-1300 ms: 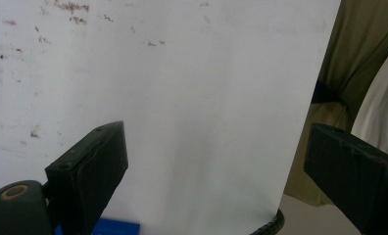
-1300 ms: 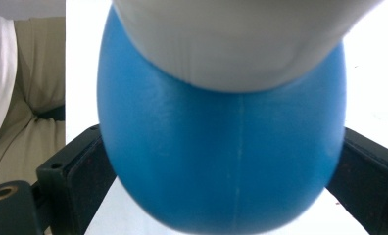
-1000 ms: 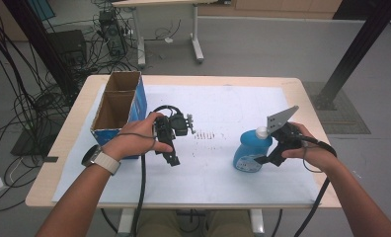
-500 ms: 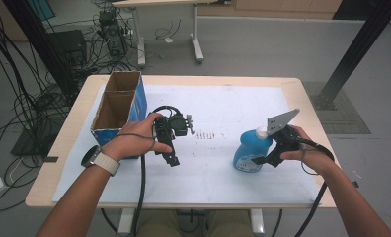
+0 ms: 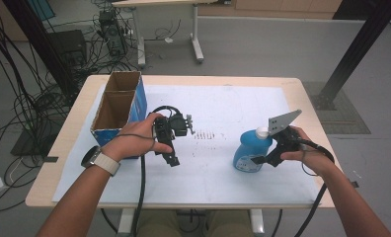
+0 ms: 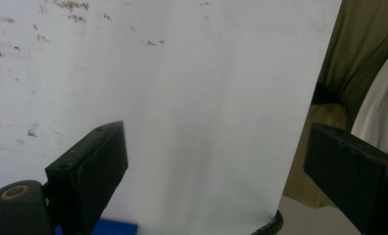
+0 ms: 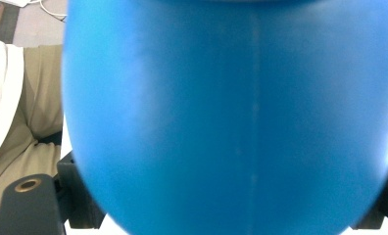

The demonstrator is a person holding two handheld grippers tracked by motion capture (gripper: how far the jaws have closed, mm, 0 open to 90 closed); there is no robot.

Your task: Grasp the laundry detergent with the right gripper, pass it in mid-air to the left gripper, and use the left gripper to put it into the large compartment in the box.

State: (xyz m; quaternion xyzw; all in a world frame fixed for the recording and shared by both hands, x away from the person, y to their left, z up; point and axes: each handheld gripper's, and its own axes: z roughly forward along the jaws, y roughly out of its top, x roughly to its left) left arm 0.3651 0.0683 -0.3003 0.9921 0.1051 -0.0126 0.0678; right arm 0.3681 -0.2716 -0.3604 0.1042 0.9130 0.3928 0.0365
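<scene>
A blue plastic bottle with a white cap stands upright on the white sheet, right of centre. My right gripper reaches it from the right, and its jaws have just been closing on the bottle's lower body. In the right gripper view the blue bottle spans the whole gap of the right gripper, and both jaws touch its sides. My left gripper rests left of centre, held by the left hand, pointing toward the table's near edge. In its own view the left gripper stands wide open over bare white sheet.
An open cardboard box with blue sides stands at the left of the table, just beyond the left hand. A white sheet covers most of the tabletop. Cables trail from both grippers toward the near edge. Desk legs and cables lie on the floor behind.
The right gripper has edged a little left against the blue bottle and its jaws have narrowed around it. The left hand and gripper have stayed put.
</scene>
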